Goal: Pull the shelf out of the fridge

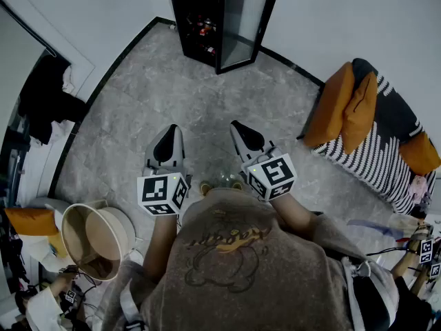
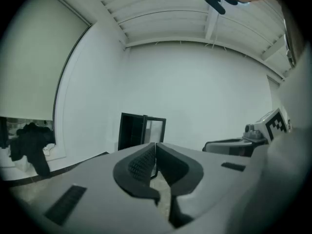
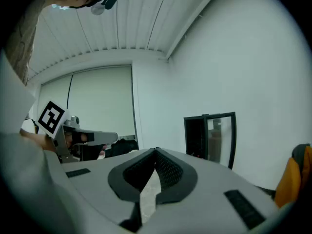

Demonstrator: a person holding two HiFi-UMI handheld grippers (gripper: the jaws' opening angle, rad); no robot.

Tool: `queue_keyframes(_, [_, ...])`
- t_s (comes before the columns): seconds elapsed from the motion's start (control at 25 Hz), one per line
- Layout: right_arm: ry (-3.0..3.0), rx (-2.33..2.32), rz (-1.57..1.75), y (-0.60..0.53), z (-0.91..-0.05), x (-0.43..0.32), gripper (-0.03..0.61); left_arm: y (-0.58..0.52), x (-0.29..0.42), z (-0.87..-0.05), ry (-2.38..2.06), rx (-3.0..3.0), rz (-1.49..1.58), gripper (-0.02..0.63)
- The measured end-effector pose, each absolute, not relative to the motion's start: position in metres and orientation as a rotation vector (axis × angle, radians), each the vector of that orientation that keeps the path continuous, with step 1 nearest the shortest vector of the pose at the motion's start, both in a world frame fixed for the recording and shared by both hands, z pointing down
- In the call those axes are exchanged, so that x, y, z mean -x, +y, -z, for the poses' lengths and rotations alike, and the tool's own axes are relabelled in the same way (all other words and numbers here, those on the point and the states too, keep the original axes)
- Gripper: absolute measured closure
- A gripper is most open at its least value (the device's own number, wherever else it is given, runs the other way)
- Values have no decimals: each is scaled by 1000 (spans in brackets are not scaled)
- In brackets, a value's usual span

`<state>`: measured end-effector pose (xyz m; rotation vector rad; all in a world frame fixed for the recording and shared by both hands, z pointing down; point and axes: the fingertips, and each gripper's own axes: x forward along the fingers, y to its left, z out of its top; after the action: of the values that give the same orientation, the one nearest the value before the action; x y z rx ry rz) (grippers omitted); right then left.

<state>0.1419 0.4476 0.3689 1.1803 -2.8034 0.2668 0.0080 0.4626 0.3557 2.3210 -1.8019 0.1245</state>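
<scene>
Fridge (image 1: 196, 12) sat at the far wall with its glass door (image 1: 244, 19) swung open, well apart from both tools. Shelf was somewhere in that dark interior, too small and dark to make out; only a few reddish items (image 1: 204, 27) showed inside. Left tool (image 1: 169, 131) had its jaws together, nothing between them. Right tool (image 1: 239, 125) same: jaws closed at the tips, empty. Both were held side by side in front of the person's chest, near level, pointing across the grey floor (image 1: 207, 95) toward the fridge. In the left gripper view the fridge stood just above the jaw tips, slightly left. In the right gripper view it sat right of the jaw line. Striped sofa (image 1: 386, 150) with orange cushions (image 1: 343, 105) was off to the right. Beige bin (image 1: 93, 240) sat low left beside the person.
</scene>
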Motion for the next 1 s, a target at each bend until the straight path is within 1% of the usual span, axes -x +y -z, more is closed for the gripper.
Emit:
queue_keyframes(0.4, [-2836,-1244,-323,466,-382,-124,557,485,19,-381,-1745,-2343,-145,604])
queue_keyframes(0.6, [-2804,-1291,-363,445,-392,-119,557,461,33,-391,-1718,-2336,-143,604])
queue_keyframes(1.0, [-2821,-1303,-304,414,-396,-91,555,426,49,-391,-1710,-2363,-90,604])
